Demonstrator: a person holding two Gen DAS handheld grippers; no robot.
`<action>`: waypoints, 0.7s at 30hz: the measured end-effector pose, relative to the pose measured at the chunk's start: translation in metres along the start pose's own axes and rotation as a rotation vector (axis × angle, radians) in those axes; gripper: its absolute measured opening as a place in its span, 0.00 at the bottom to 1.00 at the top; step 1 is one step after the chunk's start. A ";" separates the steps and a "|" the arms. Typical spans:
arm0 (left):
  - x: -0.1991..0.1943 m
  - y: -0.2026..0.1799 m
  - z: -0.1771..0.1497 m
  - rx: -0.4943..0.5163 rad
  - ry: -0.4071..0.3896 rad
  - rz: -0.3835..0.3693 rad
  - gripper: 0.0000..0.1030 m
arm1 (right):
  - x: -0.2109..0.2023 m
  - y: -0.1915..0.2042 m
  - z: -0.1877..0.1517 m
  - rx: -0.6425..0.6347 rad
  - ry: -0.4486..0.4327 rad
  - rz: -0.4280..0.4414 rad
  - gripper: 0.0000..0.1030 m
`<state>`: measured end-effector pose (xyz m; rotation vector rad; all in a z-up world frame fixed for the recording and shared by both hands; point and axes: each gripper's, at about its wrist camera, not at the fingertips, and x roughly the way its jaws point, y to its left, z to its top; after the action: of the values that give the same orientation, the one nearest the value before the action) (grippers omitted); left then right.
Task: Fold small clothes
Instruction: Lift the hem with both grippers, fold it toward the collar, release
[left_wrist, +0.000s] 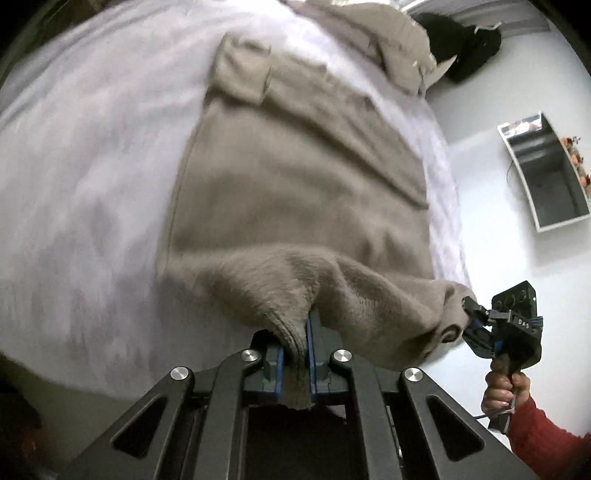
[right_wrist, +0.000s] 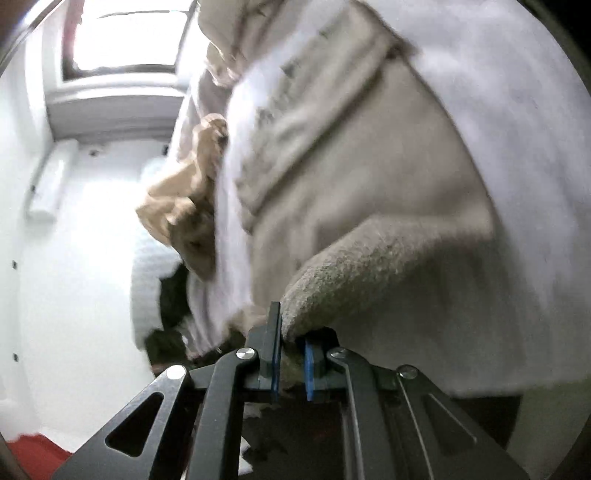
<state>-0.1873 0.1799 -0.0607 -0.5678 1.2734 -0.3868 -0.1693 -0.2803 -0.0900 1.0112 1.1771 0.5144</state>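
Fabric of the beige fuzzy garment (left_wrist: 295, 184) is pinched in your left gripper (left_wrist: 295, 354) at its near hem. Your right gripper (right_wrist: 291, 354) clamps the near right corner, over the lavender bedspread (left_wrist: 92, 166).

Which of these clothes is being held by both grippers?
The fuzzy beige garment spread on the white cover; the black clothing lies untouched at the far edge.

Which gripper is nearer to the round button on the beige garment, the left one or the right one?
The right. The right gripper pinches the beige garment at the corner right beside the round button; the left gripper clamps the hem farther along, apart from it.
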 end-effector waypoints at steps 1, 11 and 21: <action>-0.001 -0.003 0.013 -0.002 -0.017 0.001 0.10 | 0.002 0.006 0.016 0.000 -0.014 0.011 0.10; 0.044 -0.013 0.135 -0.007 -0.095 0.205 0.10 | 0.056 0.009 0.144 0.047 -0.023 -0.126 0.11; 0.042 -0.014 0.163 0.100 -0.080 0.436 0.75 | 0.063 0.026 0.177 -0.089 0.040 -0.364 0.66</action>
<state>-0.0185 0.1742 -0.0548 -0.2080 1.2529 -0.0619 0.0207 -0.2844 -0.0927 0.6922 1.3266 0.2952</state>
